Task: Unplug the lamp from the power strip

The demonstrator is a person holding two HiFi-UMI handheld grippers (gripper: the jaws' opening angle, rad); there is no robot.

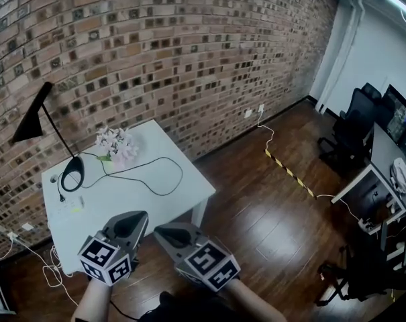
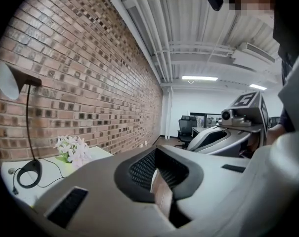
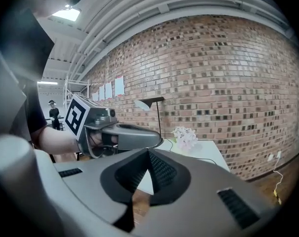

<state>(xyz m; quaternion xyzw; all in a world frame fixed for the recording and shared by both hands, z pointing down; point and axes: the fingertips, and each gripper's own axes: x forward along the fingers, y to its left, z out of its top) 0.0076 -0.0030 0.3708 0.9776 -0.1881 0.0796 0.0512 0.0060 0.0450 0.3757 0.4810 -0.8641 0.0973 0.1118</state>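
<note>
- The left claw [image 1: 142, 217] is closed tight and holds nothing, above the desk's [image 1: 182, 196] near edge.
- The right claw [image 1: 158, 230], just beside it, is also closed and empty.
- The lamp [image 1: 32, 118] stands at the desk's far left, with its cord [image 1: 182, 174] looped over the top.

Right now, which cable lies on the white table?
The black cable, looped across the table from the lamp; the white cables lie on the floor.
</note>
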